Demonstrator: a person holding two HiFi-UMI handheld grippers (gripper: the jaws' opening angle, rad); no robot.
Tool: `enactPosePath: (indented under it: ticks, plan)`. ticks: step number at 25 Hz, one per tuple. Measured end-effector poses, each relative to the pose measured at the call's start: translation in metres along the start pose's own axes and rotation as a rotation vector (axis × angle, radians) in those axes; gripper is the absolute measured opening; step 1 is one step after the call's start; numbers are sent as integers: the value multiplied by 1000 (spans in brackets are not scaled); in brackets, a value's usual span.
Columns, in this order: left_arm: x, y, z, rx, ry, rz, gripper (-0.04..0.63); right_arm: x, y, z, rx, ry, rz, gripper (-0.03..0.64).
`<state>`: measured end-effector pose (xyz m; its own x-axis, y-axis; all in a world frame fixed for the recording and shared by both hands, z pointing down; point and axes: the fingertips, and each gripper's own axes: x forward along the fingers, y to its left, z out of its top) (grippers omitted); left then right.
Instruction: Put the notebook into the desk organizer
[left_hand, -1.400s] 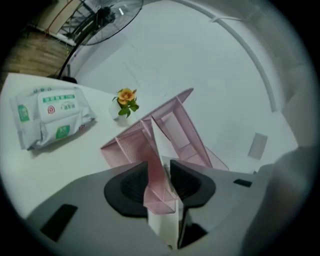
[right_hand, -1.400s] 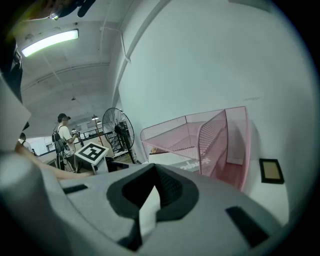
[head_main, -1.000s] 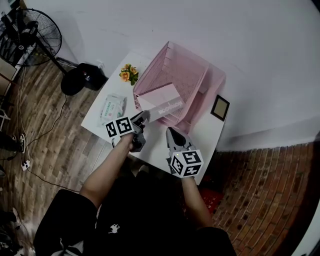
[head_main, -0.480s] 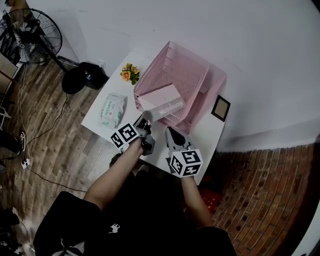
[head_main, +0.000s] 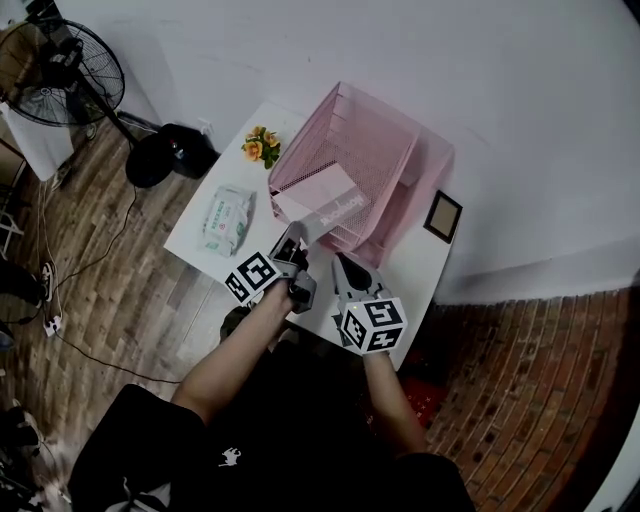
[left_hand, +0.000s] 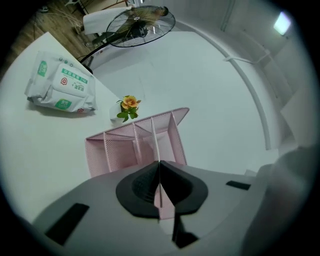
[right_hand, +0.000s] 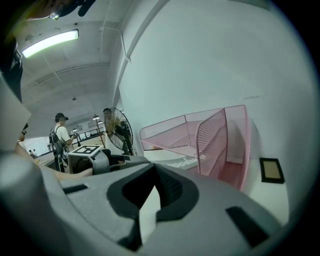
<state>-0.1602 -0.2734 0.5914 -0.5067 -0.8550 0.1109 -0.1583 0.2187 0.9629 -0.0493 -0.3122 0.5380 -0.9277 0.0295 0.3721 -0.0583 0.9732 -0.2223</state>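
Observation:
The pink-and-white notebook (head_main: 325, 198) leans out of the front of the pink mesh desk organizer (head_main: 400, 150) on the white table (head_main: 195, 255). My left gripper (head_main: 298, 234) is shut on the notebook's near edge. In the left gripper view its jaws (left_hand: 159, 167) pinch a thin pale sheet seen edge-on, with the organizer (left_hand: 125, 150) straight ahead. My right gripper (head_main: 341, 263) rests just right of it, shut and empty. The right gripper view (right_hand: 155, 170) shows the notebook (right_hand: 187, 162) lying at the organizer's (right_hand: 220, 132) mouth.
A tissue pack (head_main: 226, 218) lies on the table's left part, and a small flower pot (head_main: 260, 146) stands at the back left. A small framed picture (head_main: 440, 215) sits right of the organizer. A floor fan (head_main: 60, 75) stands left of the table; the white wall is close behind.
My left gripper has shifted right towards the right gripper and rolled, its marker cube now lower. The notebook's near end has swung with it. The right gripper has not moved.

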Motion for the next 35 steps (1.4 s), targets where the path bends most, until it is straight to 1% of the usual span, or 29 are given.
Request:
enactPosePath:
  ticks: [2,5,7,13,20,21,22,27,28,31,33,35]
  plan:
    - [4,-5,1,-30,-23,-14,8,-1,-1,-1,3,1,-3,2]
    - [14,-5,-1,-83,-61,-4,8,-4,-2,-3,7,-2,-8,2]
    - [22,-7,-5,-90,-72,4,8,-5,-3,-3,11,-3,-11,2]
    - [45,-11,-9,19,-18,37,8,-9,-9,-1,23,-15,-25,2]
    - [58,-7,-12,67,55,42,11,-13,-15,-3,33,-22,-41,2]
    - [58,-9,-14,76,71,39,24,-14,-15,-3,34,-23,-43,2]
    - [57,-10,-15,85,84,40,60,-15,-14,-4,35,-24,-45,2]
    - [47,-8,-15,121,100,74,132,-19,-14,-3,35,-34,-46,2]
    - [46,-8,-15,142,106,85,150,-20,-14,-3,34,-37,-45,2]
    - [49,-7,-14,242,132,148,135,-23,-11,-2,33,-47,-44,2]
    - [50,-8,-16,342,158,164,140,-25,-9,-3,35,-52,-44,2]
    - [48,-11,-21,457,191,147,172,-28,-8,-4,35,-54,-44,2]
